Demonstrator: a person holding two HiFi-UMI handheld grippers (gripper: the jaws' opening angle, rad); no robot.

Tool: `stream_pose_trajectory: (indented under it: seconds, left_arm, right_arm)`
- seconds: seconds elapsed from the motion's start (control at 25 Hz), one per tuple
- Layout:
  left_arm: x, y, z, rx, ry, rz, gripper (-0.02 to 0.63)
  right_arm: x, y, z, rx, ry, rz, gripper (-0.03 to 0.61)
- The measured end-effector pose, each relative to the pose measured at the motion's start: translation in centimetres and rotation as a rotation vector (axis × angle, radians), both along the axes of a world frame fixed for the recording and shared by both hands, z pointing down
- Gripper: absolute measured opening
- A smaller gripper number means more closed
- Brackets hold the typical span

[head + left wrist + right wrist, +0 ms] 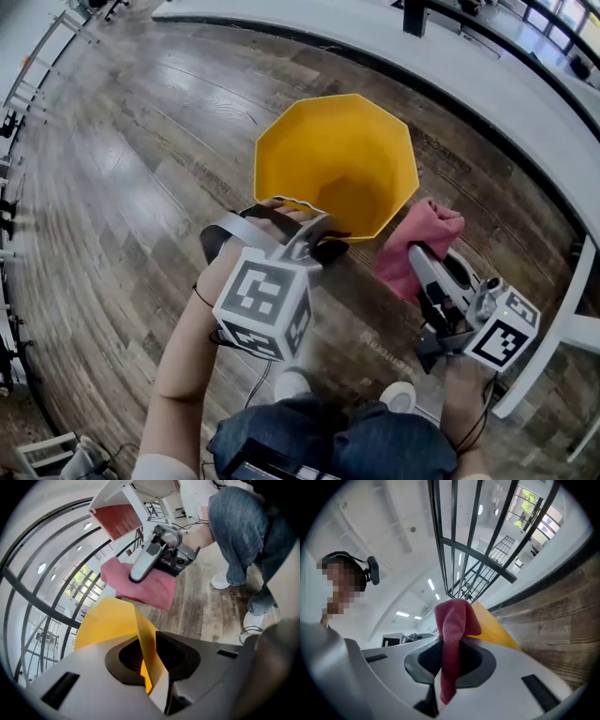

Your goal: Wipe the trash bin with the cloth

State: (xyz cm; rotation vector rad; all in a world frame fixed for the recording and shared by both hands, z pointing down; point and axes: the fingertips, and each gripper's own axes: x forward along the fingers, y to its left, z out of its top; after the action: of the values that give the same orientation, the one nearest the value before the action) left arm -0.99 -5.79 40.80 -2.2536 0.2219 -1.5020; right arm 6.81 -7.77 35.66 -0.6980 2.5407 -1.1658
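Observation:
A yellow trash bin with an angular rim stands on the wooden floor, its mouth toward me. My left gripper is at the near edge of the rim; in the left gripper view the yellow bin wall sits pinched between the jaws, which are shut on it. My right gripper is just right of the bin, shut on a red cloth. The cloth hangs folded between its jaws, with the bin right beside it. From the left gripper view the right gripper and cloth show above the bin.
A long white bench or counter curves along the far and right side, with a white leg close to my right gripper. My knees and shoes are right below the bin. Open wooden floor lies to the left.

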Motion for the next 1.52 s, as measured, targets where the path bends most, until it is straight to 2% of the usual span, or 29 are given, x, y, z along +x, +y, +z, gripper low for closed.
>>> stream_pose_trajectory:
  seconds: [0.12,0.2,0.48,0.8,0.92,1.24,1.52]
  left_arm:
    - [0.0,-0.3,-0.1,0.010,-0.009,0.004,0.066]
    - [0.1,-0.3,0.0,-0.008,-0.011,0.010,0.063]
    - [0.0,-0.2,-0.1,-0.013,-0.003,0.026,0.063]
    - [0.2,-0.3,0.0,0.004,-0.001,0.025,0.063]
    - [0.3,-0.4,-0.1,0.011,0.001,0.021,0.063]
    - [0.9,-0.2,0.1,-0.004,-0.002,-0.006,0.063]
    - [2.4,-0.7,0.0,0.003,0.019,-0.032,0.063]
  right_arm:
    - [-1.4,-0.9,0.3,-0.012,-0.083,0.025,0.051]
    - [-1.6,-1.5,1.0,-0.018,-0.080,0.063,0.051]
    - [-1.8,-2.6,4.7,-0.072,0.019,0.151,0.051]
    - [-2.0,-3.1,10.8,-0.179,0.097,0.226,0.051]
    - [-2.0,-3.3,13.3,-0.249,0.117,0.249,0.051]
    - [-1.8,-4.2,18.5,-0.381,0.188,0.241,0.051]
    - [-0.7,-4.9,22.0,-0.435,0.293,0.253,0.051]
